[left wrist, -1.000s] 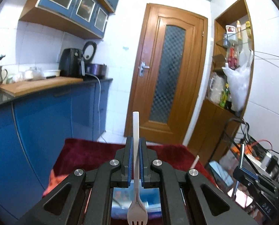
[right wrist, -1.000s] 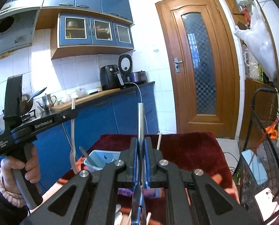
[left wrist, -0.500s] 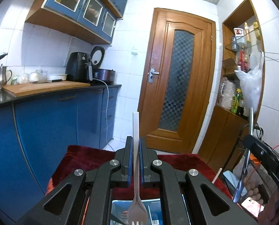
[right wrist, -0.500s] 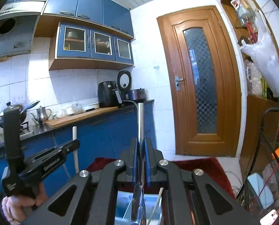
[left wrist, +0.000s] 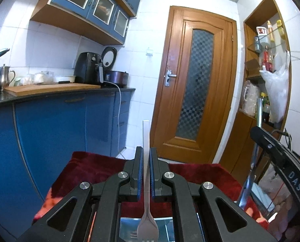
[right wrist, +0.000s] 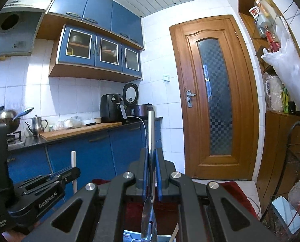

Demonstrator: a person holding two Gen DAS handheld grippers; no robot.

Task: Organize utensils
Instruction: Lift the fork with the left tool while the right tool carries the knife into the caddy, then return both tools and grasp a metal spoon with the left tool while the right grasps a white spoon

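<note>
Tines of the fork (left wrist: pixel 147 226) hang at six o'clock over a container (left wrist: pixel 166 230), its handle pinched by the left hand-held gripper (left wrist: pixel 146 173). The right hand-held gripper (right wrist: pixel 151 173) pinches what looks like a knife (right wrist: pixel 149 224); either thin handle could pivot or slip, missing the container onto the red-clothed table (left wrist: pixel 93 167).

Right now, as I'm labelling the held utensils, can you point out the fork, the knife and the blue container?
fork (left wrist: pixel 146 181): left wrist view, handle between the jaws.
knife (right wrist: pixel 151 133): right wrist view, upper handle.
blue container (left wrist: pixel 166 230): left wrist view, inside, below the tines.
</note>
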